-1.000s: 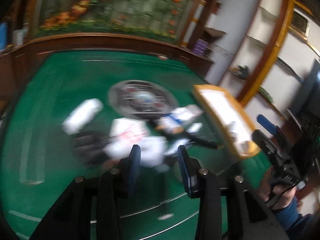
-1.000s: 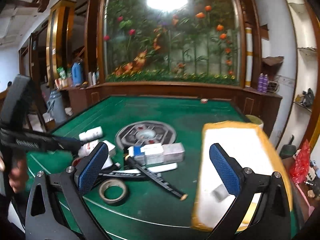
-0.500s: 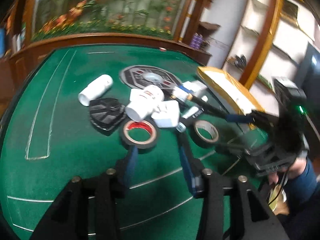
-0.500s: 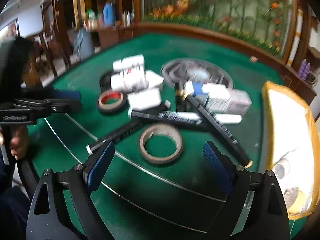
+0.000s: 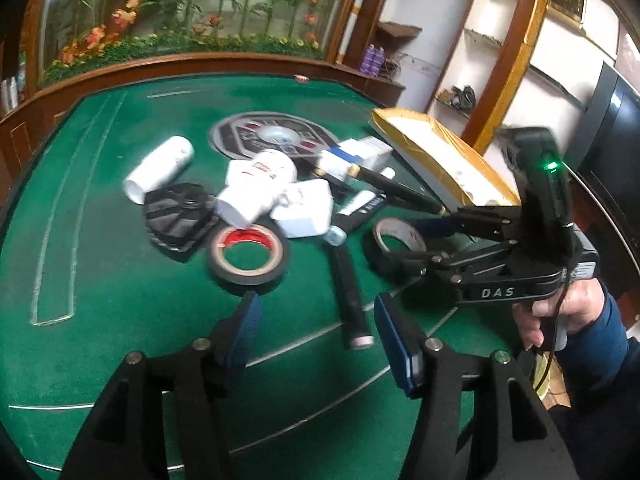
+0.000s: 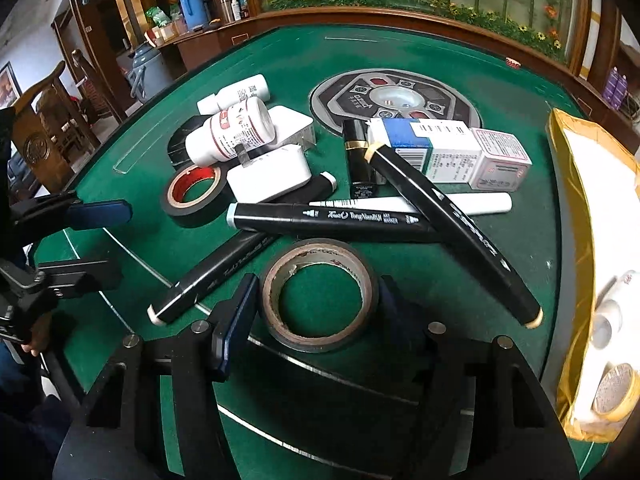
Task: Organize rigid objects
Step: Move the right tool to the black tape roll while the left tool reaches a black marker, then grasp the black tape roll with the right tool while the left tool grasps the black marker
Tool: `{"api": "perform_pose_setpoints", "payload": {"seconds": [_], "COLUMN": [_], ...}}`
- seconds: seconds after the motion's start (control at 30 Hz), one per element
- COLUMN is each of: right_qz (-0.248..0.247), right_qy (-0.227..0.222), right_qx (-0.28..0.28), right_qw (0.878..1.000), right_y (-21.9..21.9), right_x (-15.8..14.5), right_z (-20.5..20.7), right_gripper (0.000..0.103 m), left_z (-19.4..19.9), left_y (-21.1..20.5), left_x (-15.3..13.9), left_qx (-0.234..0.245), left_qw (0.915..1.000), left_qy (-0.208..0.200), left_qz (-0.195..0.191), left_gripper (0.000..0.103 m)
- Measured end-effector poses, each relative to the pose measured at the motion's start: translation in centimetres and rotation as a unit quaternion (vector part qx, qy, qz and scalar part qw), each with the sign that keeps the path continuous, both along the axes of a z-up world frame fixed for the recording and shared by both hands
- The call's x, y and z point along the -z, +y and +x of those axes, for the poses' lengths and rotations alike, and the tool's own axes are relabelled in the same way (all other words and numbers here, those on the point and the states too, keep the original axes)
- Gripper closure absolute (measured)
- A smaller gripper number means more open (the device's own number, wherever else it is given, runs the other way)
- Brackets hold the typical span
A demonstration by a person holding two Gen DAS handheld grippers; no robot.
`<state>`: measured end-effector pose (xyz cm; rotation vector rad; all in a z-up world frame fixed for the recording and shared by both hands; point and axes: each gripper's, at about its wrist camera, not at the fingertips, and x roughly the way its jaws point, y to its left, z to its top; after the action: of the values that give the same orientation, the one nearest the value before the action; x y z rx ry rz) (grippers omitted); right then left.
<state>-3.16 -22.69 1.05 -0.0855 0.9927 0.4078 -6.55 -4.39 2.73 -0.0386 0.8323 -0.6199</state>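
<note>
Right wrist view, green felt table [image 6: 400,32], right jaws straddling tape roll [image 6: 319,294], left jaws empty, apart.

A green felt worktop [image 6: 520,248] with thin white lines and a wooden rim carries a grey round control panel [image 6: 394,98] set into its middle. Directly on the felt lie a black roll of tape with a red core [image 6: 192,192], a brown-cored roll of dark tape [image 6: 320,294], black marker pens [image 6: 332,220] crossing one another, a white pen [image 6: 472,202], white plastic bottles [image 6: 230,132], small white and blue cardboard boxes [image 6: 440,150], and at the right edge a white foam tray with yellow tape round its rim [image 6: 576,200].
</note>
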Motion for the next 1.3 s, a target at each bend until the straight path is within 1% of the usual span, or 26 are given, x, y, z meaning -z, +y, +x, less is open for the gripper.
{"api": "perform_pose_setpoints", "payload": {"seconds": [0.07, 0.1, 0.17, 0.2, 0.23, 0.27, 0.3, 0.37, 0.4, 0.47, 0.57, 0.7, 0.8, 0.87, 0.97, 1.0, 1.07, 1.2, 1.27, 1.3], "right_qz": [0.011, 0.015, 0.025, 0.028, 0.033, 0.039, 0.042, 0.052, 0.056, 0.071, 0.080, 0.088, 0.090, 0.094, 0.097, 0.097, 0.095, 0.087, 0.089, 0.091], "right_qy": [-0.013, -0.017, -0.023, -0.025, -0.028, -0.031, -0.031, -0.034, -0.035, -0.037, -0.039, -0.038, -0.036, -0.032, -0.032, -0.033, -0.033, -0.033, -0.029, -0.028], "right_qx": [0.008, 0.011, 0.022, 0.026, 0.029, 0.030, 0.031, 0.036, 0.037, 0.043, 0.050, 0.051, 0.051, 0.049, 0.045, 0.044, 0.040, 0.038, 0.040, 0.041], "right_qw": [1.000, 1.000, 0.999, 0.999, 0.999, 0.998, 0.998, 0.997, 0.997, 0.996, 0.995, 0.994, 0.994, 0.994, 0.994, 0.994, 0.994, 0.995, 0.995, 0.995], "right_y": [-0.8, -1.2, -2.2, -2.7, -3.1, -3.5, -3.7, -4.4, -4.6, -5.3, -6.0, -6.5, -6.8, -6.7, -6.3, -6.2, -5.8, -5.5, -5.6, -5.6], "right_x": [-0.7, -1.0, -1.2, -1.2, -1.3, -1.4, -1.6, -1.7, -1.9, -2.0, -2.0, -1.9, -1.7, -1.4, -1.3, -1.4, -1.3, -1.1, -1.0, -1.0], "right_z": [-0.6, -0.8, -1.2, -1.5, -1.8, -2.0, -2.3, -2.7, -2.9, -3.1, -3.4, -3.9, -4.1, -4.0, -3.8, -3.9, -3.9, -4.2, -4.2, -4.2], "right_gripper": [0.043, 0.043, 0.043, 0.043, 0.043, 0.043, 0.043, 0.043, 0.043, 0.043, 0.043, 0.043, 0.043, 0.043, 0.043, 0.043, 0.043, 0.043, 0.043, 0.043], "left_z": [-0.2, -0.1, 0.2, 0.5, 0.9, 1.2, 1.9, 2.7, 2.9, 3.5, 3.4, 1.5, -0.7, -1.4, -1.0, -0.6, 0.1, 1.5, 1.7, 1.7], "left_y": [-1.3, -2.2, -4.2, -5.3, -5.8, -6.1, -6.7, -7.4, -7.9, -9.0, -9.3, -7.6, -5.5, -4.6, -4.2, -4.1, -4.3, -5.3, -5.3, -5.2], "left_x": [-0.5, -0.6, -0.5, -0.2, 0.2, 0.5, 1.0, 1.8, 1.8, 2.1, 2.0, 1.9, 1.7, 1.6, 1.6, 1.7, 1.7, 1.9, 1.9, 1.9], "left_qx": [0.009, 0.013, 0.008, 0.003, 0.004, 0.004, 0.000, -0.005, -0.008, -0.015, -0.020, -0.012, -0.011, -0.016, -0.036, -0.042, -0.044, -0.046, -0.049, -0.052], "left_qw": [0.9999, 0.9999, 0.9986, 0.9970, 0.9961, 0.9956, 0.9941, 0.9915, 0.9908, 0.9884, 0.9877, 0.9882, 0.9869, 0.9863, 0.9860, 0.9870, 0.9876, 0.9884, 0.9888, 0.9894], "left_qy": [-0.001, 0.000, -0.002, -0.001, 0.009, 0.018, 0.035, 0.048, 0.039, 0.028, 0.024, 0.042, 0.050, 0.054, 0.050, 0.054, 0.058, 0.038, 0.034, 0.036], "left_qz": [-0.007, 0.004, 0.052, 0.077, 0.087, 0.092, 0.103, 0.121, 0.130, 0.149, 0.153, 0.147, 0.153, 0.155, 0.155, 0.145, 0.139, 0.140, 0.137, 0.130], "left_gripper": [0.044, 0.045, 0.045, 0.050, 0.053, 0.061, 0.072, 0.080, 0.083, 0.085, 0.087, 0.089, 0.089, 0.089, 0.088, 0.087, 0.085, 0.084, 0.086, 0.090]}}
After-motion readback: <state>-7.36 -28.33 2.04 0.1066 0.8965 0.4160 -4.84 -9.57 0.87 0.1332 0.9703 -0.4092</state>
